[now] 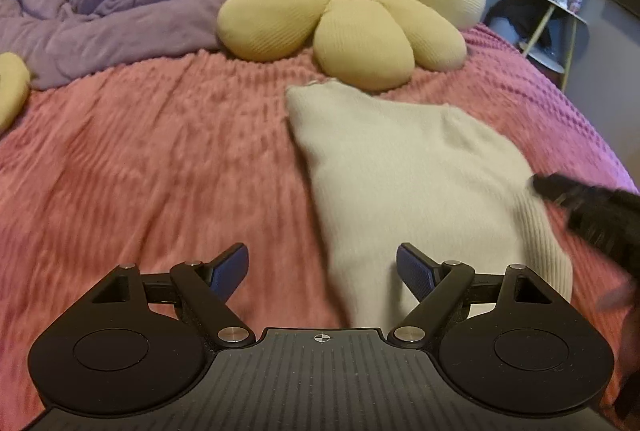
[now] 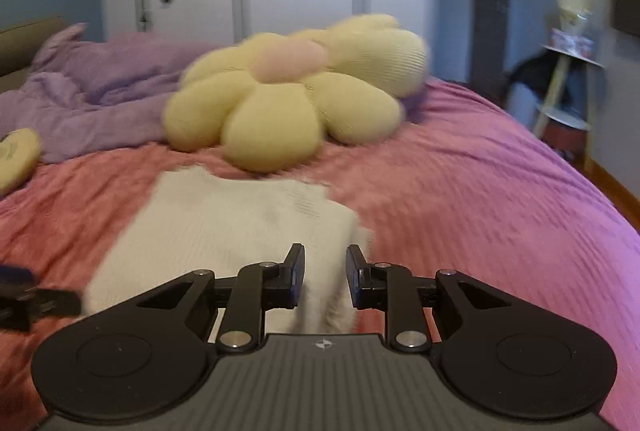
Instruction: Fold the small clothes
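A cream knitted garment (image 1: 404,171) lies folded on the pink ribbed bedspread (image 1: 160,159) of a bed, and everything here is placed from it. To its far left, at the edge of the left wrist view, shows part of a small yellow cushion (image 1: 12,91). Behind the garment to the left, a crumpled lilac duvet (image 1: 100,11) is heaped across the head of the bed. Directly behind the garment, touching or just short of its far edge, sits a big yellow flower-shaped plush cushion with a pink centre (image 1: 348,11).

In front of the garment's near left part hangs the left hand-held gripper (image 1: 322,269), its blue-padded fingers spread wide with nothing between them; its right finger is over the garment's near end, its left finger over bare bedspread.

The right hand-held gripper (image 2: 325,281) is at the garment's near right edge, seen in the left wrist view as a dark blurred shape (image 1: 592,215). Its fingers stand close together with a narrow gap; a fuzzy fold of the garment (image 2: 240,231) shows in that gap, but the blur does not let me say whether the pads press on it.

Beyond the bed, far right of the garment, a small white-topped side table with pale wooden legs (image 1: 556,15) stands by the wall.
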Tool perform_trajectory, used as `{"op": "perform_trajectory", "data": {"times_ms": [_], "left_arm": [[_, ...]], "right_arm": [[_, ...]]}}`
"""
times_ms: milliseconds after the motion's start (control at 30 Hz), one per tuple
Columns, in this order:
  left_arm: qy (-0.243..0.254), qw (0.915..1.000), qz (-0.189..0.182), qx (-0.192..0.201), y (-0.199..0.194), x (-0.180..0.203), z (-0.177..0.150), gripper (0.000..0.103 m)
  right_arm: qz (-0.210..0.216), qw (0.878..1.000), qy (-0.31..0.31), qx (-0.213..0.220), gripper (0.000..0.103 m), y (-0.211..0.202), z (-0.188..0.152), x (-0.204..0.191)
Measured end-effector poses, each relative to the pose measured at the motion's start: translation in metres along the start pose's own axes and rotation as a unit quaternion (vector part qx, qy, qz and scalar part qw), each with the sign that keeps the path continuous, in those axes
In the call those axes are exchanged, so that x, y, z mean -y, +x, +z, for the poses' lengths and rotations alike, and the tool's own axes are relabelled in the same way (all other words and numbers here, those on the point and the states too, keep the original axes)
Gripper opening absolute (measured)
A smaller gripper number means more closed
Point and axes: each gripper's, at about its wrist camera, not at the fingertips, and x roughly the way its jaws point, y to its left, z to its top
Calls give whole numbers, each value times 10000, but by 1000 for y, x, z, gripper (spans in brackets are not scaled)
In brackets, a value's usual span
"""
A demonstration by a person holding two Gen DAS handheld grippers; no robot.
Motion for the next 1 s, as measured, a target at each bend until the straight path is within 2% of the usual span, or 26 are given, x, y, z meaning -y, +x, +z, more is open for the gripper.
{"op": "perform_trajectory", "data": {"times_ms": [100,133,200,267,400,467,567,633,700,767,900,1000], "left_arm": [[101,9998,-1,-153,18,7,6,87],[199,9993,40,-308,26,10,6,87],[406,9981,24,-471,38,15,6,89],[615,9969,103,-472,43,20,6,91],[550,9968,102,-564,54,19,5,97],[433,9972,79,-597,53,16,5,97],[403,9978,-71,-518,36,14,11,83],[326,9988,-80,-370,27,16,18,81],[303,9994,-32,-143,23,18,25,81],[265,9996,104,-1,27,20,31,82],[375,9988,137,-299,58,23,31,86],[400,9987,157,-274,71,24,24,93]], "right_arm": [[297,9983,-441,-219,20,18,-3,-15],[330,9971,-608,-320,16,26,-7,-18],[108,9937,-943,-590,14,42,-16,-21],[51,9918,-1128,-597,12,47,-23,-17],[104,9918,-1142,-565,12,56,-27,-13],[64,9913,-1180,-587,12,57,-26,-16],[86,9922,-1048,-669,12,49,-14,-17],[74,9946,-888,-541,12,38,-6,-17],[22,9965,-746,-372,14,36,2,-16],[-39,9973,-620,-386,15,45,8,-15],[-208,9941,-894,-571,16,74,0,-14],[-280,9934,-1008,-478,16,86,-11,-7]]}}
